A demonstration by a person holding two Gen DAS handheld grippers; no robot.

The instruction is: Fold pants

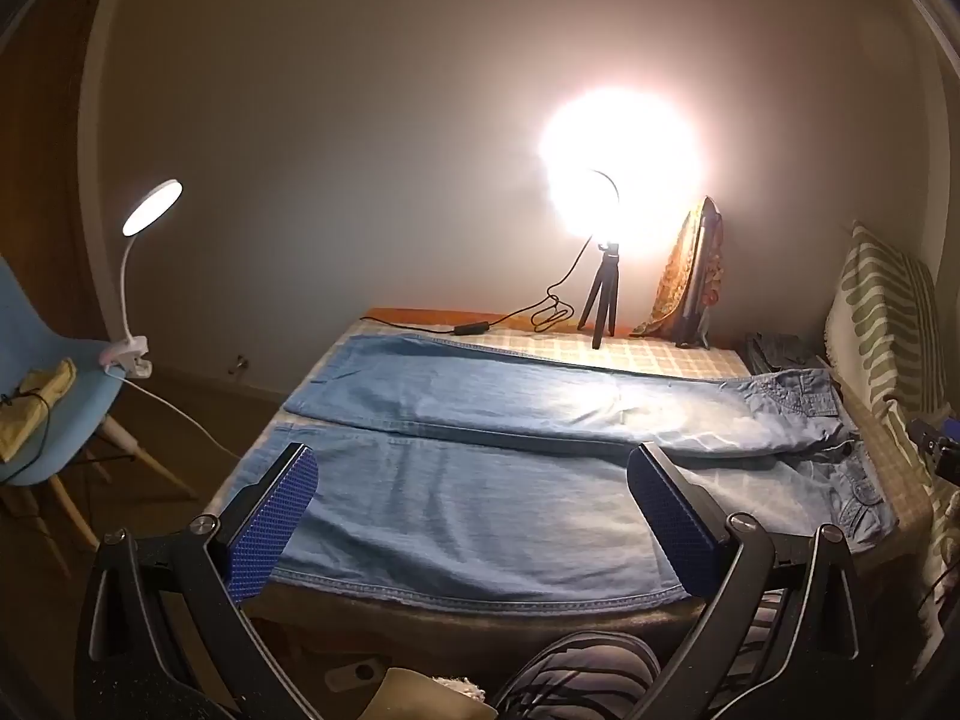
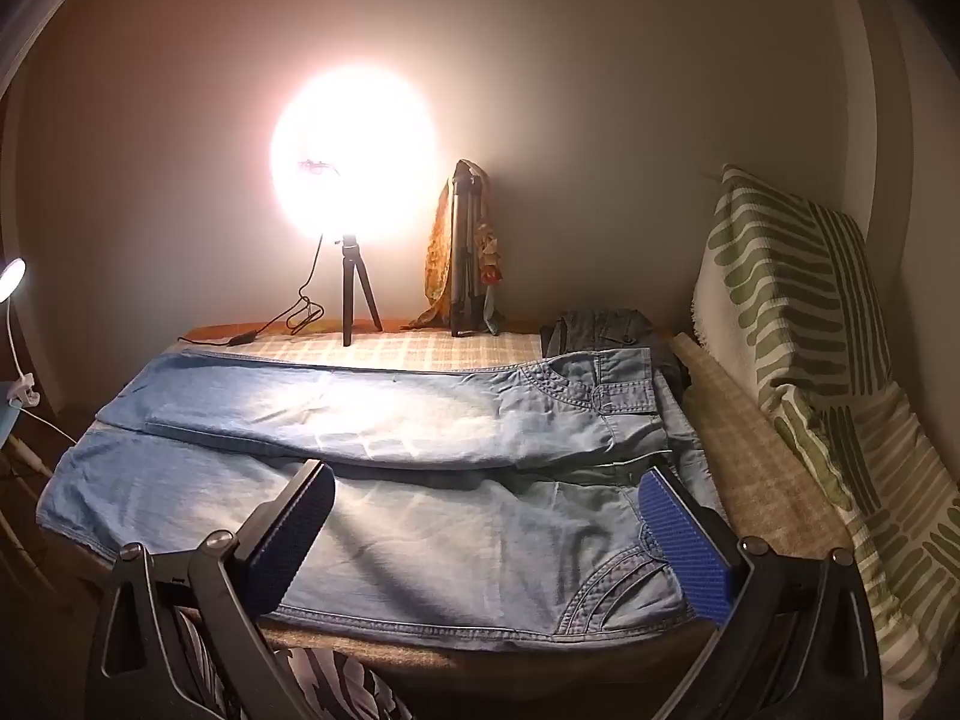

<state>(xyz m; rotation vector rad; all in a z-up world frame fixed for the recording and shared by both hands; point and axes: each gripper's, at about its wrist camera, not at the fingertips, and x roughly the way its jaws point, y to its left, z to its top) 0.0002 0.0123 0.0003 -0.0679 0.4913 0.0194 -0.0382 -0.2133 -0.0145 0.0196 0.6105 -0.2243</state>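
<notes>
Light blue jeans (image 1: 480, 480) lie flat on the bed, both legs stretched side by side toward the left, waist at the right. My left gripper (image 1: 474, 468) hovers open above the near leg, its blue pads (image 1: 276, 522) wide apart with nothing between them. In the right wrist view the jeans (image 2: 420, 492) fill the middle, waistband and pockets at the right. My right gripper (image 2: 489, 492) stands open over the hip and near pocket, its fingertips (image 2: 684, 540) clear of the cloth. A small part of the right gripper's body (image 1: 936, 444) shows at the far right of the left wrist view.
A bright ring light on a small tripod (image 2: 354, 300) and a folded tripod draped with cloth (image 2: 465, 252) stand at the bed's far edge (image 2: 360, 330). Striped cushions (image 2: 798, 324) line the right side. A blue chair (image 1: 42, 384) with a clip lamp (image 1: 150, 210) sits left. Dark folded clothes (image 2: 606, 324) lie beyond the waistband.
</notes>
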